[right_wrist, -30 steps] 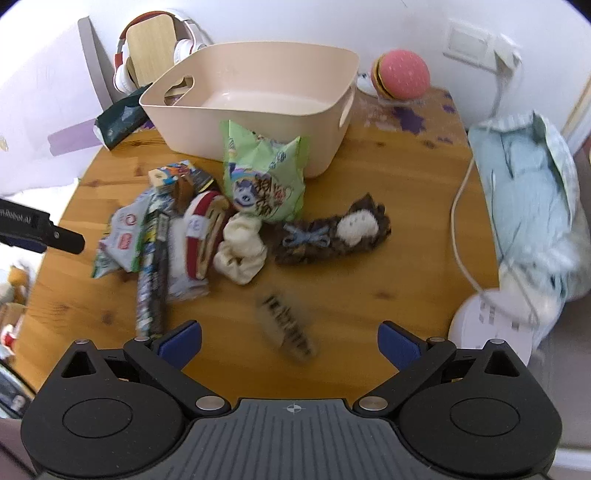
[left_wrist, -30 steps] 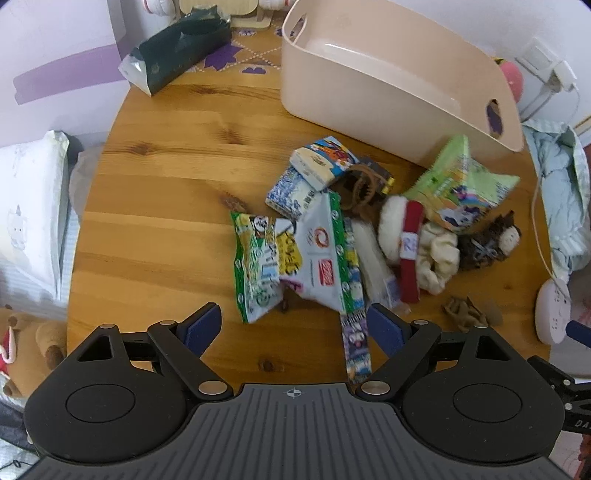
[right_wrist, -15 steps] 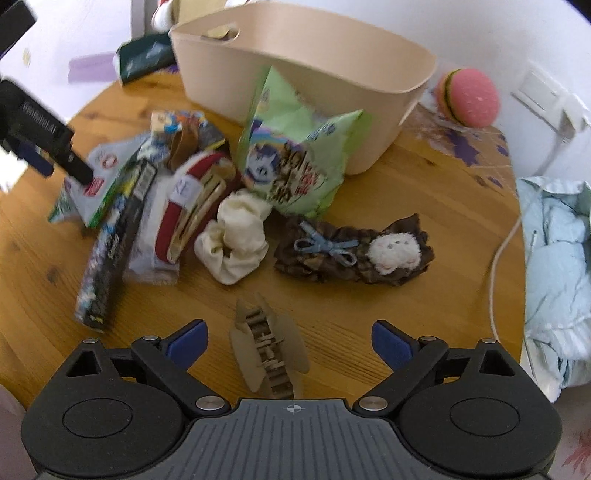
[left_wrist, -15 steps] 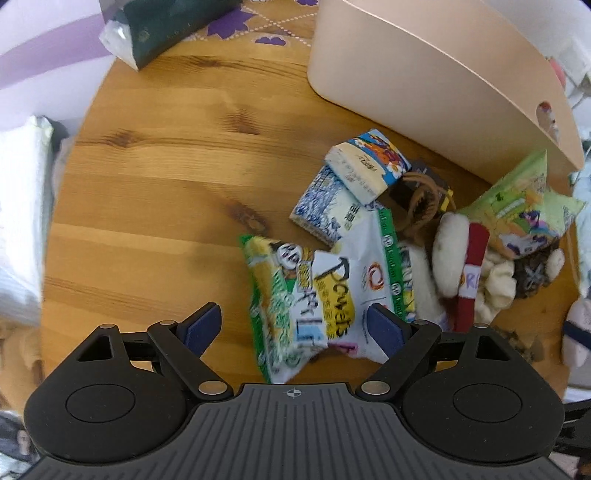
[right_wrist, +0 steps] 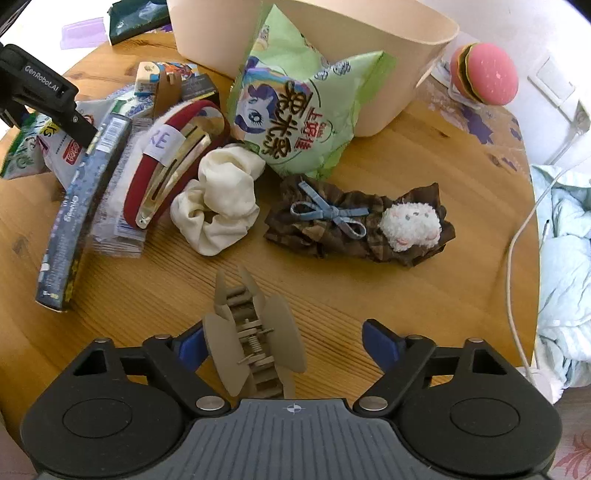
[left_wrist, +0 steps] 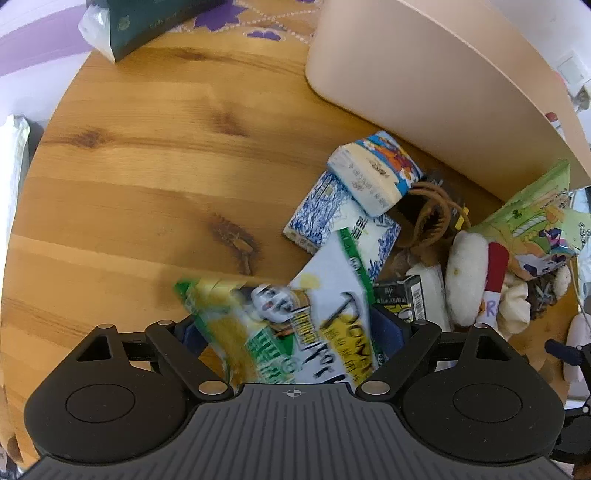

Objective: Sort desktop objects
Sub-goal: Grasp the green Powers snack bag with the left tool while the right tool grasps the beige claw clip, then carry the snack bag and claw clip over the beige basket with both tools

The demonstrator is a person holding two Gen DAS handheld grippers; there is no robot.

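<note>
- The left tool (left_wrist: 291, 328) pointed steeply down at the round pine-wood counter (left_wrist: 155, 177), its jaws spread wide with two overlapping snack packets between the blue pads.
- Those were a green-and-yellow foil snack packet (left_wrist: 236, 325) and a white packet with green edging and yellow lettering (left_wrist: 336, 310); both were blurred, and neither pad could be seen pressing on them, so the tool seemed not yet to grip.
- Beyond them lay a blue-and-white tissue pack (left_wrist: 325, 218), with a small cartoon-printed tissue pack (left_wrist: 373, 173) resting on top.
- The beige plastic storage bin (left_wrist: 424, 81) stood at the far side of the counter, just behind this heap.
- A dark green tissue box (left_wrist: 147, 22) sat at the far left edge.
- The right tool (right_wrist: 282, 341) also stood open, its jaws having just been closing; a taupe plastic claw hair clip (right_wrist: 255, 336) lay between them, right against the left pad, with a clear gap to the right pad.
- Ahead of the clip lay a cream fabric scrunchie (right_wrist: 221, 199) and, to its right, a brown plaid scrunchie with a blue bow and a white plush lamb (right_wrist: 358, 225).
- A red padded headband (right_wrist: 170, 155) with a metal snap clip rested on clear-wrapped packets beside a long dark blue box (right_wrist: 77, 214).
- A light green puffed snack bag with a cartoon pony (right_wrist: 295, 110) leaned against the bin.
- A pink burger-shaped toy (right_wrist: 484, 74) sat behind the bin on the right.
</note>
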